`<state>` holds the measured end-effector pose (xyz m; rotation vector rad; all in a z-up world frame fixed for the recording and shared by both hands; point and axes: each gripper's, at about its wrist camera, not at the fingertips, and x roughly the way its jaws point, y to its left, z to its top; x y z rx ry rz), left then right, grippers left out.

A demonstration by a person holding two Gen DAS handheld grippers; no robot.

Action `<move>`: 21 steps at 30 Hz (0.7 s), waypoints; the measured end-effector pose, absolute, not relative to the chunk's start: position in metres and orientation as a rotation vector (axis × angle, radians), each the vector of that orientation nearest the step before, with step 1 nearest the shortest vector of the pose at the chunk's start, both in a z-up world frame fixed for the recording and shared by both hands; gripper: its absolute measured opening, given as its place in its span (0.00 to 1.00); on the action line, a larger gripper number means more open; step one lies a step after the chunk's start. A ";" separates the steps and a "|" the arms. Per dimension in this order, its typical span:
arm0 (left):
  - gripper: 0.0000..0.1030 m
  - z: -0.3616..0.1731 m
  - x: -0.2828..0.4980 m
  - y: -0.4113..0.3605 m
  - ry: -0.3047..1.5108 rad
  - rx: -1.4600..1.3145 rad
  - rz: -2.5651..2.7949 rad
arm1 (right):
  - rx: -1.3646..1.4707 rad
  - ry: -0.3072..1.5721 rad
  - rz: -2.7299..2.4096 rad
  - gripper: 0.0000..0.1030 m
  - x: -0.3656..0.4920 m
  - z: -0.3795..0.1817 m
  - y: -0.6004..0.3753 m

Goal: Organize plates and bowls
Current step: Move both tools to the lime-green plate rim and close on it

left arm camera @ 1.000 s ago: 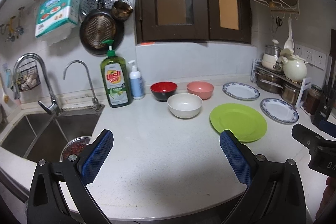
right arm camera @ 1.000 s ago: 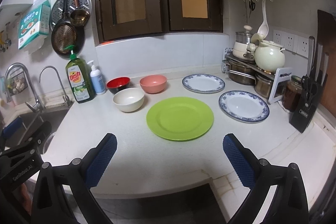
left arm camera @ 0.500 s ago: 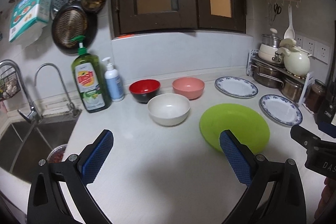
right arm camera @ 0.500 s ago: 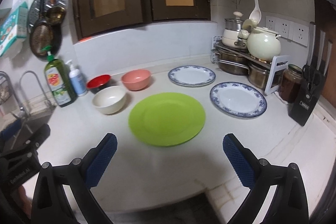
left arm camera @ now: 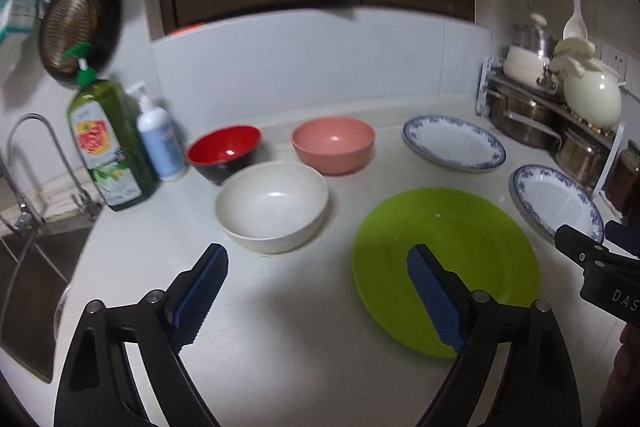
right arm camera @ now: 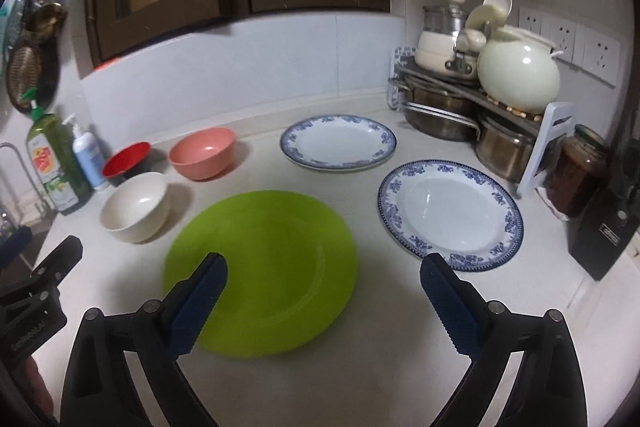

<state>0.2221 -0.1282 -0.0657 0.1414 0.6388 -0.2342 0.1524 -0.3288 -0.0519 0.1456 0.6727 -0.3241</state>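
since the earlier frame i am seeing both of my grippers come in lower over the white stone counter (right arm camera: 360, 379), so the dishes are looming larger. the left gripper (left arm camera: 316, 291) is standing wide, its jaws having just been closing a little, with only bare counter between them and its right blue pad overlapping the round lime-green plastic plate (left arm camera: 472, 251) in view. the right gripper (right arm camera: 324, 291) is likewise wide apart and has just been narrowing slightly, gripping nothing, hanging over the green plate's near edge. the cream ceramic bowl (left arm camera: 272, 207) is sitting just left of that plate, with the red-lined black bowl (left arm camera: 224, 151) and the salmon-pink bowl (left arm camera: 332, 143) behind it. two blue-rimmed white plates (right arm camera: 450, 211) are lying flat to the right, apart from each other.
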 end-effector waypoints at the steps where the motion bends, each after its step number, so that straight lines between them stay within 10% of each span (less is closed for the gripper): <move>1: 0.87 -0.069 0.226 -0.131 0.645 0.144 -0.240 | 0.152 0.681 -0.326 0.93 0.157 -0.055 -0.331; 21: 0.62 -0.138 0.295 -0.168 0.890 0.186 -0.318 | 0.196 0.897 -0.316 0.68 0.238 -0.126 -0.372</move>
